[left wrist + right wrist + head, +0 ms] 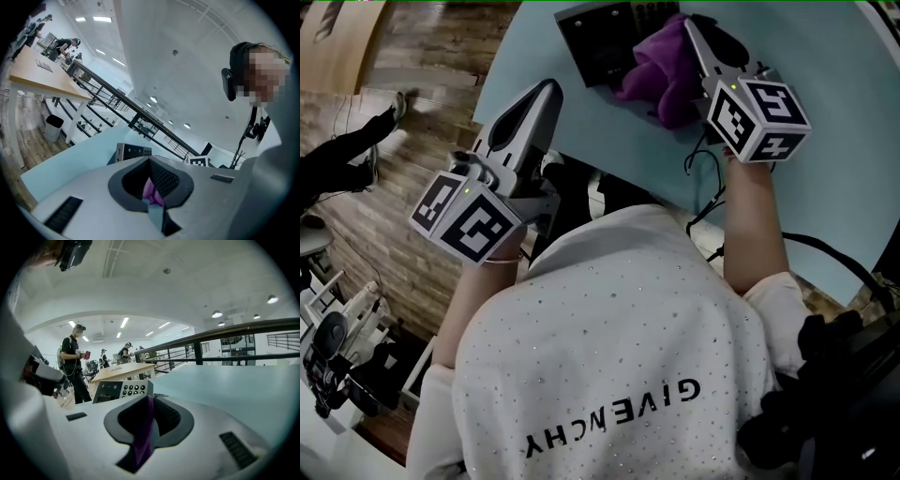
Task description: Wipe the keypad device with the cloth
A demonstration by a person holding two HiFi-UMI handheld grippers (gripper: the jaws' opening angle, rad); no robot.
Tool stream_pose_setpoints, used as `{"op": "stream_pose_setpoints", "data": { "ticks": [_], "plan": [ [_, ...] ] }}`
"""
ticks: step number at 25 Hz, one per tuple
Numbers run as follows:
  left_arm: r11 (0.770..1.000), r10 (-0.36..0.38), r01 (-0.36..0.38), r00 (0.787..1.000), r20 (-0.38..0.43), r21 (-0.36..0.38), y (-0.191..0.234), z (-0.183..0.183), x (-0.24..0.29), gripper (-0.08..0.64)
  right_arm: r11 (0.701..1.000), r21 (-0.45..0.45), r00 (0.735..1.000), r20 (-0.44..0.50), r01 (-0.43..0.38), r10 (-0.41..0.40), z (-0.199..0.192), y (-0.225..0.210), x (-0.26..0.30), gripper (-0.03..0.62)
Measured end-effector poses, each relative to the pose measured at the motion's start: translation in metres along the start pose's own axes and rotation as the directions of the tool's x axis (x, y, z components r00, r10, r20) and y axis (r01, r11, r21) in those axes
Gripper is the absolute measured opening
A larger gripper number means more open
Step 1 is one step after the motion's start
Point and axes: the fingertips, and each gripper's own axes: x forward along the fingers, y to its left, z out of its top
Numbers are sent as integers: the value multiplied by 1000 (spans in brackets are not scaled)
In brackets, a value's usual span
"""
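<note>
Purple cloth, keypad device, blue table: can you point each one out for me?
purple cloth (659, 77): head view, on its bunched middle.
keypad device (132, 389): right gripper view, on its button face.
blue table (844, 178): head view, on its bare top.

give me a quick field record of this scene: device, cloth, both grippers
device: black keypad device on the light blue table
cloth: purple cloth, bunched at the device's right side
right: right gripper shut on the cloth, over the table
left: left gripper jaws together, holding nothing, off the table's edge
</note>
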Motion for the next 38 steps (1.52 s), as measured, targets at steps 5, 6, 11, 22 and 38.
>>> {"op": "stream_pose_setpoints", "data": {
  "ticks": [5,6,11,22,38],
  "plan": [
    [1000,3,-3,1000,0,2,-1,0,4,2,975,129,980,108,-181,167,21,25,-3,38],
    [1000,6,-6,1000,2,0,0,1,3,2,951,161,959,152,-264,240,29,43,-3,38],
    [1000,25,-25,999,21,2,7,-1,-5,2,923,78,925,87,-376,370,14,114,12,38],
    [998,57,-56,997,46,-7,15,9,-15,2,907,-113,914,-48,-405,403,-13,151,24,40],
    [1000,21,-21,1000,20,-4,5,8,0,2,968,23,968,-17,-249,250,-13,73,17,43]
  ]
}}
